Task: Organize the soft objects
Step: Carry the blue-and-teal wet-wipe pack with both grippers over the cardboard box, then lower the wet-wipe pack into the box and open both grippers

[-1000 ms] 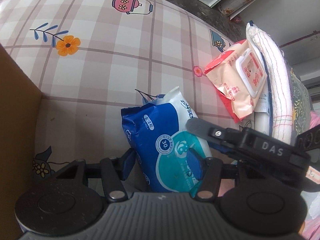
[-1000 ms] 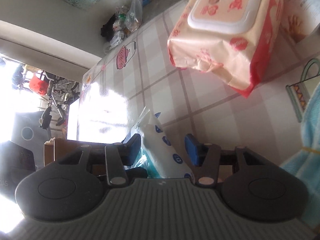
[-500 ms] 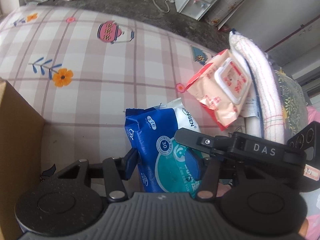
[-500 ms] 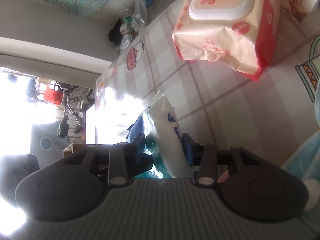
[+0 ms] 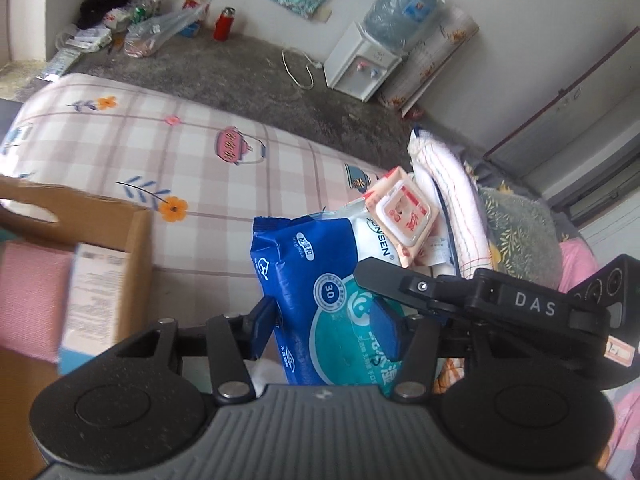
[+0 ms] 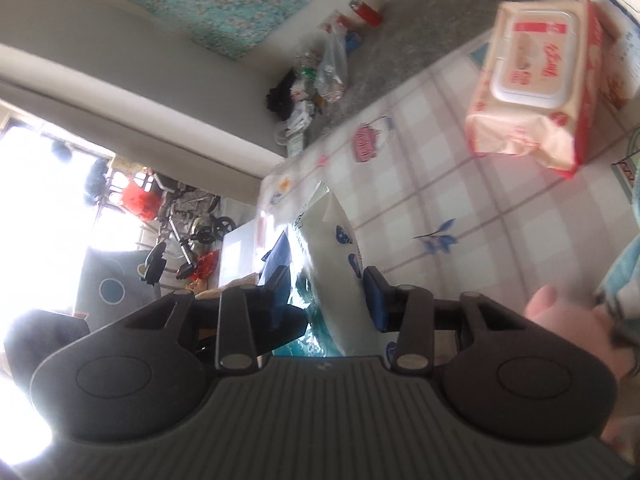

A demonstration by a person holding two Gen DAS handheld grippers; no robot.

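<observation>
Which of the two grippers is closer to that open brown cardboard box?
Left. The left gripper grips the blue tissue pack right beside the cardboard box; the right gripper grips the pack's far end.

**Blue tissue pack clamped from both sides above the checked bed**

The left tongs [image 5: 324, 320] press their blue pads on the blue tissue pack [image 5: 316, 280], which stands upright between them. The right tongs [image 5: 384, 276] reach in from the right and grip the same pack at its white edge. Behind it, a pink wipes pack [image 5: 404, 216] leans against a rolled white towel [image 5: 452, 208]. An open cardboard box [image 5: 132, 264] sits at the left on the checked bed sheet [image 5: 200, 168]. A water dispenser [image 5: 360, 64] stands on the floor by the far wall.
</observation>
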